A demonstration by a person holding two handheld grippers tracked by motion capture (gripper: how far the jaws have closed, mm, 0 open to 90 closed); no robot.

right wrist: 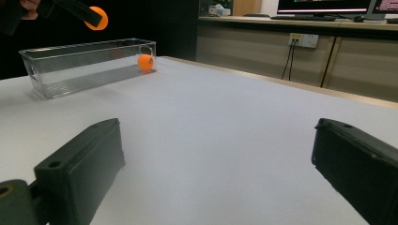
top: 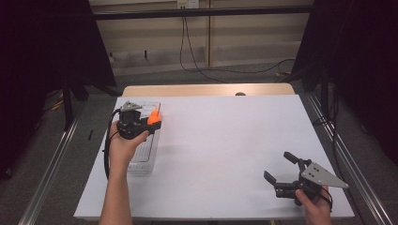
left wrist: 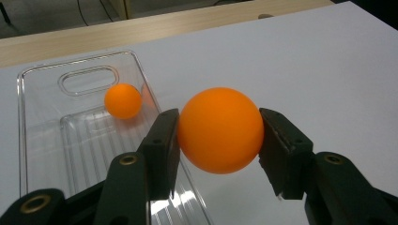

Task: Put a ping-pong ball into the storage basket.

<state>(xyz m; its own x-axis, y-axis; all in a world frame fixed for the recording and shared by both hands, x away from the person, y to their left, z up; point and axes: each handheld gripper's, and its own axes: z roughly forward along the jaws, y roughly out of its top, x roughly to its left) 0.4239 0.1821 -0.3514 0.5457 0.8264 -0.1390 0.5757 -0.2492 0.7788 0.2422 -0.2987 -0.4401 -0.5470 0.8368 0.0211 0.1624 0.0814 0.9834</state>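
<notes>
The orange ball [left wrist: 219,130] sits clamped between the left gripper's [top: 152,123] jaws, held just over the right long wall of the clear tray [left wrist: 42,140], which lies slightly leftward.

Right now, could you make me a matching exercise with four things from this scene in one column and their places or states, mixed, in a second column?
Things:
1. left gripper
2. right gripper
3. small orange ball
4. clear tray

States:
A. lies inside the tray, near its handle end
B. jaws wide apart, nothing between them
C. stands on the white table, at its left side
D. shut on a held orange ball

Pairs: 1-D, 2-B, 3-A, 4-C
</notes>
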